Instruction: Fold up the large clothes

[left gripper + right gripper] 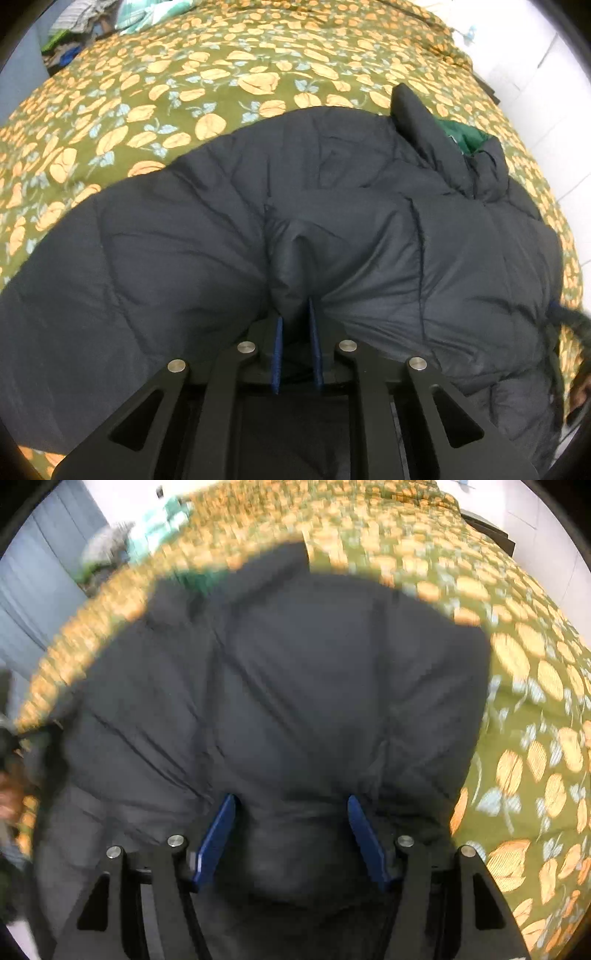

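A black puffer jacket (369, 240) lies spread on a bed, its collar and green lining (461, 136) at the upper right in the left wrist view. My left gripper (295, 306) is shut on a raised fold of the jacket, the blue pads (279, 339) pinching the fabric between them. In the blurred right wrist view the same jacket (314, 664) fills the middle. My right gripper (290, 801) points steeply down onto it with its jaws wide apart. A thick bulge of padding fills the gap between the blue pads (218, 834), and creases run out from them.
The bed is covered with an olive bedspread with orange flowers (184, 92) (535, 738) all around the jacket. A pile of other clothes (74, 22) lies beyond the far left corner. A white wall (546, 74) stands at the right.
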Demonstrator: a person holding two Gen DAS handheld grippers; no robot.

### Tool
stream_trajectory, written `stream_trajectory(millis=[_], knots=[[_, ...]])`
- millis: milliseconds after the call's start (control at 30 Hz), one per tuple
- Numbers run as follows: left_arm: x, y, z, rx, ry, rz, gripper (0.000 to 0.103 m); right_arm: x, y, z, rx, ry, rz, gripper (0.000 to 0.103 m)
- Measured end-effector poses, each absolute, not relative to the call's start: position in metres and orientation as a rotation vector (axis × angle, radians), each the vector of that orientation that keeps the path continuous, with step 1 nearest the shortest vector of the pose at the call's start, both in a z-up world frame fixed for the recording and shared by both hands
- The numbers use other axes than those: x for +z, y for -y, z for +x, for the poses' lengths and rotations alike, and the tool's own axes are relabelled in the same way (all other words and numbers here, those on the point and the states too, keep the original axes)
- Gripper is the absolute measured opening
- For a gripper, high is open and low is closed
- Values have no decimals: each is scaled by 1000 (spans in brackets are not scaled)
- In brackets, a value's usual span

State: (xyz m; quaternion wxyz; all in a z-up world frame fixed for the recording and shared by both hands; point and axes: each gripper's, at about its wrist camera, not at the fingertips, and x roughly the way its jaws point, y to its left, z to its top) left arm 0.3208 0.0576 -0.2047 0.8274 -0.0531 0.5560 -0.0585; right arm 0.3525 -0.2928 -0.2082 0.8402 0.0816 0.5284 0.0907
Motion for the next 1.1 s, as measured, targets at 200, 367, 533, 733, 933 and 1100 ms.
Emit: stream_trajectory(millis=[200,367,533,733,933,1100], knots=[[-215,-59,321,-113,-1192,-119,12,-199,322,403,88,-1074,275,64],[-220,-54,323,-110,-1203,-105,12,-256,311,423,42,-1204,277,64],[-224,-53,326,-115,-1212,-90,13,-241,295,411,50,-1180,191,66],[-226,-54,323,-118,-1193,-97,13,-205,287,336,168,-1135,192,66],[-215,-51,311,-63,-1175,-83,38,-252,274,314,130,-1229,139,66],[-184,-72,255,-103,-1102,-84,83,-218,260,282,132,-1147,165,74]])
